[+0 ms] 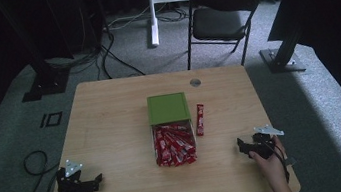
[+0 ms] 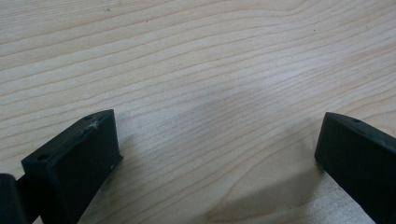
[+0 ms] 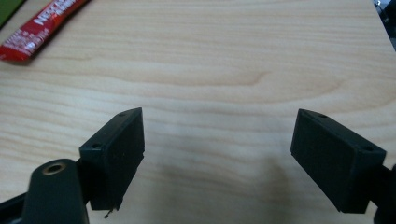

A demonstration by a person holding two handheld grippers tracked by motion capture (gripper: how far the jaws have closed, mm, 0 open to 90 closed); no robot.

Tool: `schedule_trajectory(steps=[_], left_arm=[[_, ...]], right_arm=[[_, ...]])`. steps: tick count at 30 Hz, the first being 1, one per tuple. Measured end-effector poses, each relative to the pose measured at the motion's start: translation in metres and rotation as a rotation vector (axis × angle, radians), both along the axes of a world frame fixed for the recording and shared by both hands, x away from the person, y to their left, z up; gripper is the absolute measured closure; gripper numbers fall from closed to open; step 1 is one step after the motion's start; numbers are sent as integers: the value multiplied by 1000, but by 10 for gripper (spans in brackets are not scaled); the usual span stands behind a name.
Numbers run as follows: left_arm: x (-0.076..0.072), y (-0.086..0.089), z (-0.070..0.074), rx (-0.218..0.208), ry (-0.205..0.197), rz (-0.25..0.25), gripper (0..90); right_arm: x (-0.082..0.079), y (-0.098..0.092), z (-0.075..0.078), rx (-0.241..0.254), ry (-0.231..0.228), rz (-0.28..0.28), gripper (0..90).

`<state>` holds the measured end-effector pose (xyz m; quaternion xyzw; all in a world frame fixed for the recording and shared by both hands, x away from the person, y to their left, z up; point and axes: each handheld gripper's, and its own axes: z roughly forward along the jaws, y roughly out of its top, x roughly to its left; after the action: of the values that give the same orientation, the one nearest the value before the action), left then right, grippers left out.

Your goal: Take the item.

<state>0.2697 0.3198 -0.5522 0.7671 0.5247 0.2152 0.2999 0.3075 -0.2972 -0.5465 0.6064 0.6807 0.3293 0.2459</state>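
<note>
A loose red sachet [image 1: 200, 119] lies flat on the table [image 1: 112, 129], just right of the box [image 1: 172, 135] and apart from it. It is a slim, glossy foil stick with white lettering, and its long axis runs from the person's side toward the far edge, almost parallel to the box's side. In the right gripper view the sachet [image 3: 37, 28] sits at the top left corner, slanting up to the right, with its crimped end nearest the camera.

The box is a clear, straight-walled container packed with more red sachets [image 1: 174, 145], lying roughly lengthwise and fanned a little. A flat, matt green square lid [image 1: 168, 107] covers the far half of the box.

The table is pale wood with fine wavy grain and rounded corners, and a small round grey cap [image 1: 195, 82] is set near its far edge.

The right gripper [image 1: 242, 145] rests near the right front corner, held in a hand [image 1: 269, 163] whose forearm comes in from the bottom edge; it points left toward the box, well apart from the sachet. Its black, blocky jaws stand wide apart over bare wood. The left gripper [image 1: 97, 179] rests near the left front corner, pointing right, its jaws likewise spread with nothing between them.
</note>
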Motion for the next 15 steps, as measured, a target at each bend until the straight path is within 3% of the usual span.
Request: schedule_trajectory(steps=[13, 15], left_arm=[[0, 0, 0, 0, 0, 0, 6], [0, 0, 0, 0, 0, 0, 6]], right_arm=[[-18, -18, -4, -24, 15, -93, 175], [-20, -18, -5, -19, 38, -111, 174]])
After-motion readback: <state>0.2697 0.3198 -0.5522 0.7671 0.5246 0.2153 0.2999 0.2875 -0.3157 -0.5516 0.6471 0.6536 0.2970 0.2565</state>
